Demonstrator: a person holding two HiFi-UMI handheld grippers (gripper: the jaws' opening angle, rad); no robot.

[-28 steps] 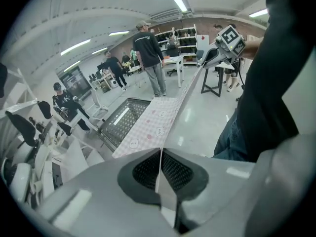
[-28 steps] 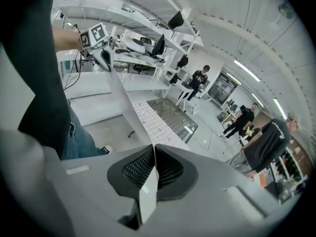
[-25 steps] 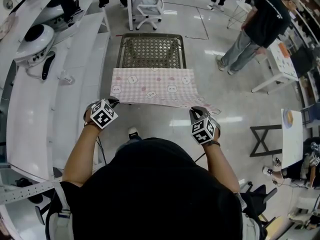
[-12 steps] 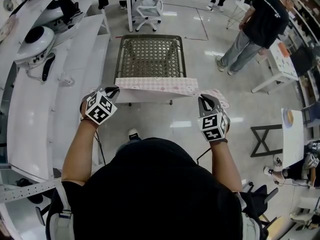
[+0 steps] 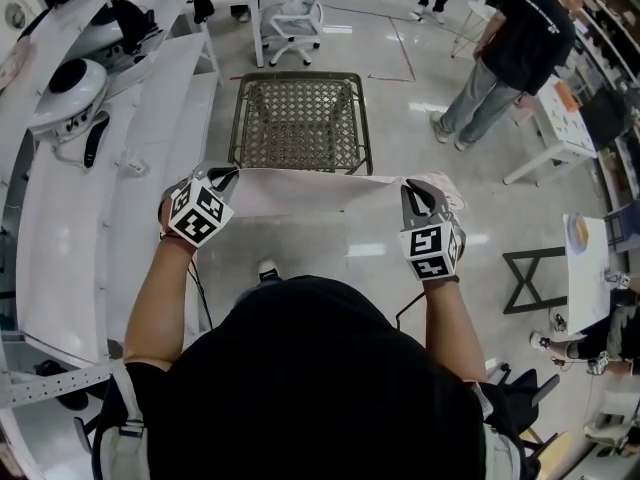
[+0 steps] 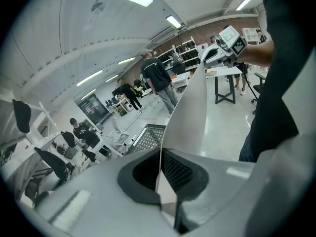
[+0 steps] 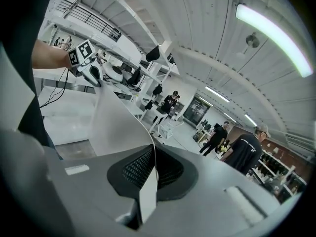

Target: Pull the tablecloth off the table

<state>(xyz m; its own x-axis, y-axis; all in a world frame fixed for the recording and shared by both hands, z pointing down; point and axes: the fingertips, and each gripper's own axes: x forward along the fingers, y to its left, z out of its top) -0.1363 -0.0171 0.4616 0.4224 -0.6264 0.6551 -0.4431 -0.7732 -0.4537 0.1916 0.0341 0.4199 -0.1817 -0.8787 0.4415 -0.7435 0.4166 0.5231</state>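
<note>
**Left gripper** (image 5: 226, 179): jaws clamped on one upper corner of the tablecloth (image 5: 315, 190). In the left gripper view the fabric's edge runs as a thin line straight down between the two black pads (image 6: 182, 169).

**Right gripper** (image 5: 417, 194): likewise clenched on the opposite corner. The right gripper view shows a fold of cloth standing pinched between its jaws.

**Cloth:** it hangs between the two grippers as one sheet, its white underside toward the person. The upper edge is stretched nearly straight from gripper to gripper, and a small pink-patterned bunch shows just past the right gripper.

**Table:** the metal mesh table (image 5: 300, 118) stands just beyond both grippers, its whole top uncovered. Whether the sheet's hanging lower edge touches the frame cannot be told.

**Differences between views:** only the head view gives the full tabletop and the sheet's span. The left gripper view catches one corner of the table beside the cloth and looks along the cloth to the other gripper at its far end. The right gripper view does the same in the opposite direction, with shelving behind.

**Surroundings:**
- A white workbench (image 5: 60, 228) lies close outside the left gripper.
- Glossy floor (image 5: 420, 128) is open outside the right gripper, up to a black-framed stand (image 5: 528, 278).
- Beyond the table are an office chair (image 5: 300, 8) and a standing person in a black shirt (image 5: 520, 48).
</note>
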